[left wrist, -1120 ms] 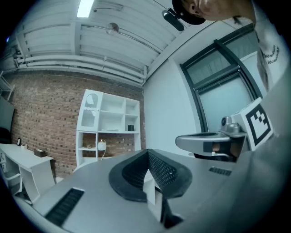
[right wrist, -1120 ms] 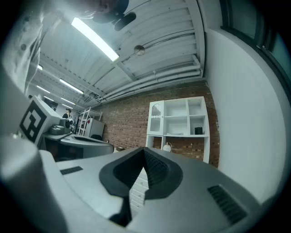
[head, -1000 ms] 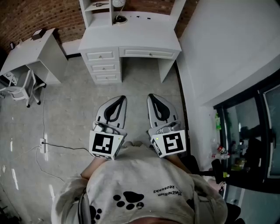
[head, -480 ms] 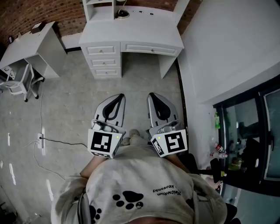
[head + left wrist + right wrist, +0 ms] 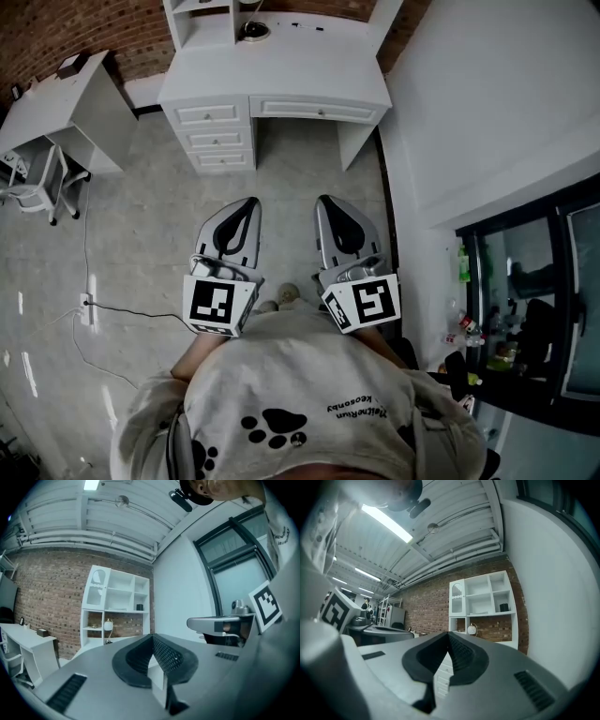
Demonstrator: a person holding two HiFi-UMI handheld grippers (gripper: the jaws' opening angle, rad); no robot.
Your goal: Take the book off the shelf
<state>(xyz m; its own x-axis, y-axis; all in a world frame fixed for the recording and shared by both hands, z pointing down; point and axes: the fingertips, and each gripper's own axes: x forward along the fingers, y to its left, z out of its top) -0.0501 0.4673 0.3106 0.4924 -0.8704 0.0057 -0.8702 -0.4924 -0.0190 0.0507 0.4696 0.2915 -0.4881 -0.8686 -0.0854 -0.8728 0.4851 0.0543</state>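
Observation:
A white shelf unit [image 5: 117, 606] stands on a white desk [image 5: 281, 70] against the brick wall, well ahead of both grippers. On a middle shelf lies a thin flat thing [image 5: 479, 612], too small to tell whether it is the book. My left gripper [image 5: 251, 201] and right gripper [image 5: 322, 199] are held side by side over the floor, pointing level at the desk. Both are shut with nothing between the jaws. The left gripper view shows its shut jaws [image 5: 151, 637], and the right gripper view shows the same [image 5: 447, 633].
A small dark box [image 5: 503, 607] and a round lamp [image 5: 472, 629] sit on the shelves. A second white table [image 5: 66, 103] and a chair [image 5: 37, 183] stand at the left. A cable [image 5: 122, 309] crosses the floor. A white wall [image 5: 487, 112] runs along the right.
The desk and shelf have slid up and left in the head view as the person steps toward them. Both grippers stay shut and side by side.

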